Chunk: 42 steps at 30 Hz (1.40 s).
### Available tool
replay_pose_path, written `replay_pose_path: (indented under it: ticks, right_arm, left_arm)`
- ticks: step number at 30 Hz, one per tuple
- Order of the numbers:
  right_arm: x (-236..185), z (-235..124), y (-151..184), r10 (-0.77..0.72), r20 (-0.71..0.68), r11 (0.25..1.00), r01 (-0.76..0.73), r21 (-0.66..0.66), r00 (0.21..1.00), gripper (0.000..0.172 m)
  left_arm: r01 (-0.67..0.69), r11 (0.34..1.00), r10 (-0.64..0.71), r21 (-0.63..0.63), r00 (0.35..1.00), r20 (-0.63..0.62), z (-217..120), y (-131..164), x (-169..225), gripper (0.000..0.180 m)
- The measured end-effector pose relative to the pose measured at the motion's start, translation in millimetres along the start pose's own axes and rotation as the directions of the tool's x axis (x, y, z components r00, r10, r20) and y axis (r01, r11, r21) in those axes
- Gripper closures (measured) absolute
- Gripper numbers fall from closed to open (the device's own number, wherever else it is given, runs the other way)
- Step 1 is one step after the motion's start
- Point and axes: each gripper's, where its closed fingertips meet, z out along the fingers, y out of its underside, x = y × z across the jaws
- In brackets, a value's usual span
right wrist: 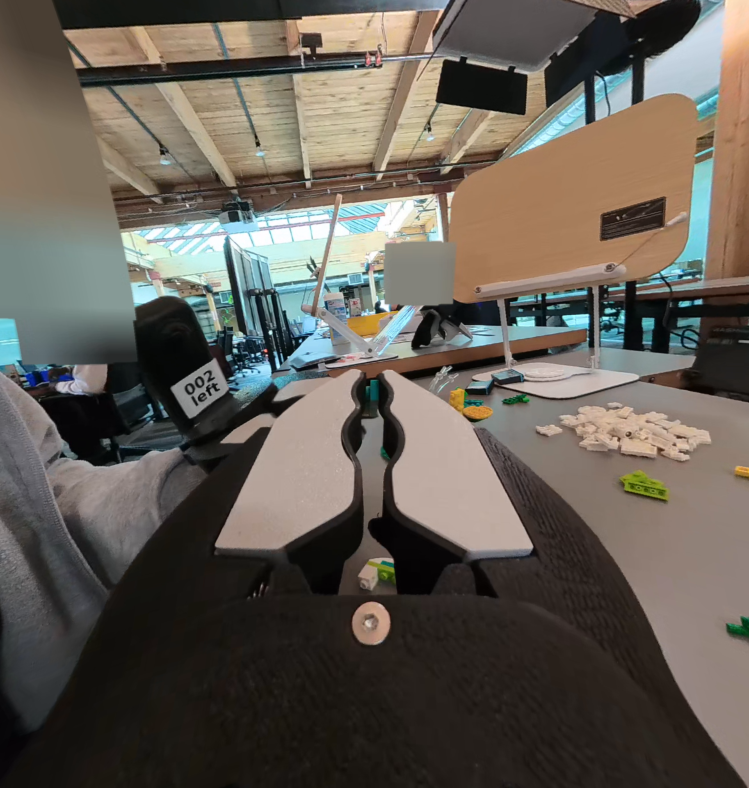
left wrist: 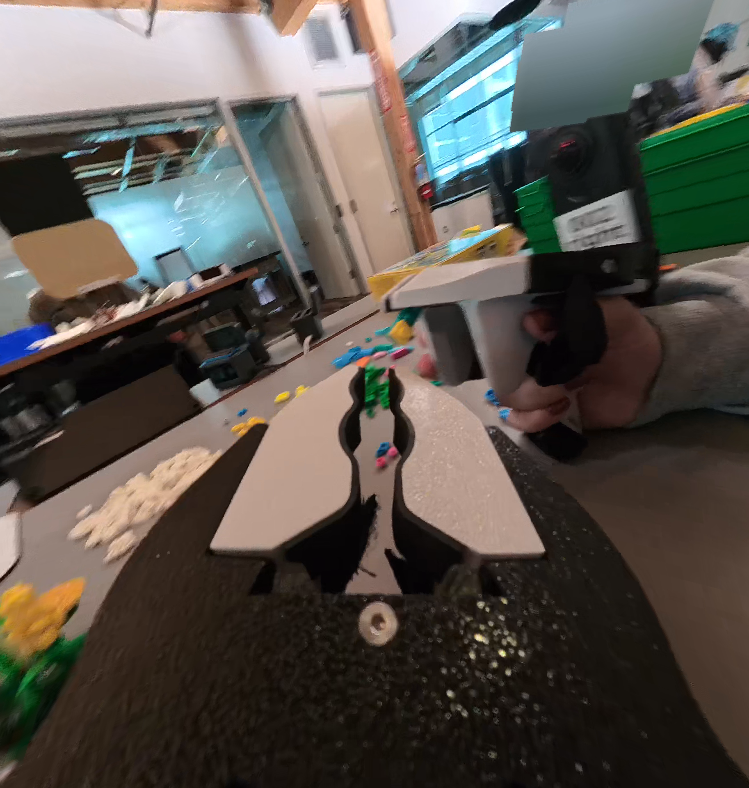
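Observation:
My left gripper (left wrist: 375, 377) is open a little, low over the grey table (left wrist: 620, 533). A small heap of green bricks (left wrist: 375, 392) shows through the gap at its tips, and the pads do not press on it. My right gripper (right wrist: 373, 379) is shut on a small teal brick (right wrist: 375, 390) that fills the gap at its fingertips. In the left wrist view the right gripper (left wrist: 390, 298) is to the right and points left, held by a hand (left wrist: 598, 375) in a grey sleeve. There its near finger hides the brick.
A pile of white bricks (right wrist: 628, 430) lies on the table and also shows in the left wrist view (left wrist: 151, 507). Blue, pink and yellow pieces (left wrist: 355, 354) are scattered about. A yellow and green flower build (left wrist: 27, 631) stands at lower left. A wooden board on a stand (right wrist: 573, 204) rises at the back, near green bins (left wrist: 705, 192). The tips of both grippers are at nearly the same place.

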Motion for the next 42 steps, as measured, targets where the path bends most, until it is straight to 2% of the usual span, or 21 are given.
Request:
replay_pose_path:
  ticks: [2,4,6,9,15,28,30,31,33,35,39,42]
  right_arm:
    - [2.3,-0.2,0.1,-0.064,-0.044,0.998,0.064,-0.008,0.997,0.169]
    - [4.9,-0.3,1.1,-0.185,-0.097,0.983,0.183,-0.036,0.978,0.169]
    - [3.5,0.9,4.5,-0.28,-0.112,0.959,0.273,-0.076,0.953,0.169]
    - [0.0,2.4,6.8,-0.318,-0.102,0.947,0.309,-0.091,0.943,0.169]
    - [8.4,0.8,4.2,-0.26,-0.13,0.965,0.252,-0.075,0.957,0.169]
    - [6.5,1.9,5.4,-0.272,-0.119,0.961,0.264,-0.08,0.955,0.169]
    - [6.5,1.9,5.5,-0.272,-0.119,0.961,0.264,-0.08,0.955,0.169]
    - [6.5,1.8,5.4,-0.271,-0.118,0.961,0.263,-0.079,0.955,0.169]
    - [6.0,1.6,4.9,-0.262,-0.112,0.964,0.255,-0.072,0.959,0.169]
    - [6.6,1.1,4.2,-0.246,-0.11,0.969,0.24,-0.064,0.963,0.169]
    - [7.5,0.3,2.7,-0.217,-0.106,0.976,0.213,-0.049,0.97,0.169]
    - [4.0,0.6,2.2,-0.194,-0.079,0.981,0.192,-0.035,0.978,0.169]
  left_arm:
    - [0.001,0.994,0.016,-0.113,0.989,0.147,-0.3,14.8,-22.0,0.174]
    - [-0.02,0.973,0.072,-0.228,0.972,0.222,-0.4,29.5,-33.4,0.177]
    - [-0.063,0.958,0.123,-0.28,0.972,0.201,3.2,36.1,-29.2,0.178]
    - [-0.119,0.938,0.178,-0.327,0.971,0.157,7.4,42.6,-21.8,0.18]
    - [-0.115,0.936,0.172,-0.332,0.974,0.148,9.1,44.0,-21.6,0.18]
    - [-0.123,0.935,0.175,-0.331,0.976,0.131,11.1,44.3,-19.4,0.18]
    - [-0.121,0.949,0.165,-0.29,0.977,0.135,10.2,38.4,-19.0,0.18]
    - [-0.103,0.97,0.133,-0.222,0.983,0.127,9.3,29.2,-16.7,0.18]
    - [-0.01,0.998,0.014,-0.061,0.999,0.051,6.2,8.2,-7.2,0.18]
    - [0.108,0.993,-0.107,0.043,0.994,-0.024,1.7,-5.4,-3.6,0.18]
    - [0.236,0.968,-0.228,0.088,0.97,-0.088,-2.2,-11.0,-7.2,0.179]
    - [0.229,0.97,-0.219,0.083,0.969,-0.117,-1.1,-11.9,-0.8,0.169]
